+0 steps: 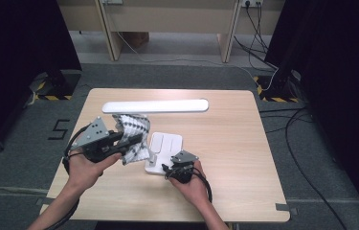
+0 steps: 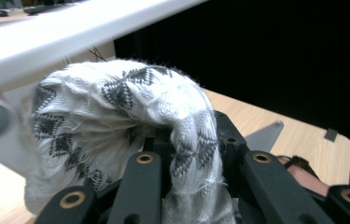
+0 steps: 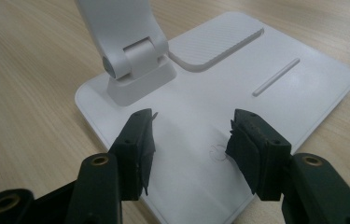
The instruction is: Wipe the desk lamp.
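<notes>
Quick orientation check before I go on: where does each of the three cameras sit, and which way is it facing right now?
High view: above the person's side, looking forward and down on the table; both forearms enter from below, left gripper and right gripper.
Left gripper view: rides the left gripper, looking along its jaws, shut on the patterned cloth.
Right gripper view: rides the right gripper, jaws open, looking down at the lamp base.
Shared: high and right gripper views both show the lamp base.
</notes>
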Demonstrator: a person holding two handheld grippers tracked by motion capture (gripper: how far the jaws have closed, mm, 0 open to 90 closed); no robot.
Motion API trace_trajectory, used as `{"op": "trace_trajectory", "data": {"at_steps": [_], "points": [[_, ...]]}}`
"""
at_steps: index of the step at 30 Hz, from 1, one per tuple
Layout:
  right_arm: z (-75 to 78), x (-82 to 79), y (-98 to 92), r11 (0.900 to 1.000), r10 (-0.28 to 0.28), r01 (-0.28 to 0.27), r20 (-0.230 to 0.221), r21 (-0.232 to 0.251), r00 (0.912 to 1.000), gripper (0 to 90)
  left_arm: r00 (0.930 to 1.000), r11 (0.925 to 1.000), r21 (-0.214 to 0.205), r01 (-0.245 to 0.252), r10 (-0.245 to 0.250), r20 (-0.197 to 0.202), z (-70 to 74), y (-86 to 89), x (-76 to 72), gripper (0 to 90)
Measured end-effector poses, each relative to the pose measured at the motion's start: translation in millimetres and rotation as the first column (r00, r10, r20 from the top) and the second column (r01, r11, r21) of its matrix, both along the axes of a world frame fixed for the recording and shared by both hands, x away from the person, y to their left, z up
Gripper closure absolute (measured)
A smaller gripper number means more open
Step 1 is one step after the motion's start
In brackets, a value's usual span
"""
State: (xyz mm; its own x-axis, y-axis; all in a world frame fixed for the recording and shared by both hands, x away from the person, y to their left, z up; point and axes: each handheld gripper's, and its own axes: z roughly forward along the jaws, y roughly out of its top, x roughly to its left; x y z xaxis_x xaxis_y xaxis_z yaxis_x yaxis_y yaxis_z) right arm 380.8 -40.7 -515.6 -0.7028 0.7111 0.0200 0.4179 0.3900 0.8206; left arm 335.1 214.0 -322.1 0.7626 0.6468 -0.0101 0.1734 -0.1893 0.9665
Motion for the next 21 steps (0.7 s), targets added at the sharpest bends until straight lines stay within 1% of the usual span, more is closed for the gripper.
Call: {"op": "trace_trajectory", "data": {"at_steps": [2,3,4,7,8,10,11,13,16,18,19,21], "points": [[0.0,-0.1,0.1,1.0,-0.001,0.001,0.0,0.0,1.0,49.5,1.0,1.0,-0.005,-0.004,0.004,0.001,0.8,0.9,0.8,74.8],[0.0,-0.1,0.1,1.0,-0.001,0.001,0.0,0.0,1.0,49.5,1.0,0.9999,-0.006,-0.008,0.008,-0.004,1.4,1.5,1.4,74.8],[0.0,-0.2,0.0,1.0,0.0,0.0,-0.001,0.0,1.0,49.5,0.9998,0.9997,-0.018,-0.017,0.017,-0.014,0.9,1.6,3.2,74.8],[0.0,-0.1,0.1,1.0,-0.001,0.001,0.0,0.0,1.0,49.5,0.9996,0.9996,-0.019,-0.02,0.02,-0.022,-1.1,0.5,4.4,74.8],[0.0,-0.1,0.1,1.0,-0.001,0.001,0.0,0.0,1.0,49.5,0.9994,0.9997,-0.016,-0.02,0.019,-0.028,-3.1,-0.7,5.1,74.8],[0.0,-0.1,0.0,1.0,-0.001,0.001,-0.002,0.001,1.0,49.5,0.9983,0.9997,-0.007,-0.023,0.023,-0.054,-9.2,-3.6,7.3,74.8],[0.0,-0.1,0.0,1.0,-0.001,0.001,-0.002,0.001,1.0,49.5,0.9983,0.9997,-0.007,-0.023,0.023,-0.054,-9.2,-3.6,7.3,74.8],[0.0,-0.1,0.0,1.0,-0.001,0.001,-0.001,0.0,1.0,49.5,0.997,0.9997,-0.001,-0.024,0.024,-0.074,-15.4,-8.1,8.7,74.8],[0.0,0.0,0.0,1.0,-0.001,0.001,0.0,0.0,1.0,49.5,0.997,0.9993,-0.015,-0.036,0.034,-0.069,-13.7,-9.4,9.7,74.8],[0.1,-0.1,0.0,1.0,-0.001,0.001,-0.001,0.0,1.0,49.5,0.9958,0.9976,-0.03,-0.062,0.06,-0.07,-10.6,-8.3,10.8,74.8],[0.1,-0.1,0.0,1.0,-0.001,0.001,-0.001,0.0,1.0,49.5,0.9958,0.9976,-0.03,-0.062,0.06,-0.07,-10.6,-8.3,10.8,74.8],[0.0,-0.1,0.0,1.0,-0.001,0.001,-0.002,0.001,1.0,49.5,0.994,0.995,-0.047,-0.088,0.085,-0.069,-7.0,-6.0,12.8,74.8]]}}
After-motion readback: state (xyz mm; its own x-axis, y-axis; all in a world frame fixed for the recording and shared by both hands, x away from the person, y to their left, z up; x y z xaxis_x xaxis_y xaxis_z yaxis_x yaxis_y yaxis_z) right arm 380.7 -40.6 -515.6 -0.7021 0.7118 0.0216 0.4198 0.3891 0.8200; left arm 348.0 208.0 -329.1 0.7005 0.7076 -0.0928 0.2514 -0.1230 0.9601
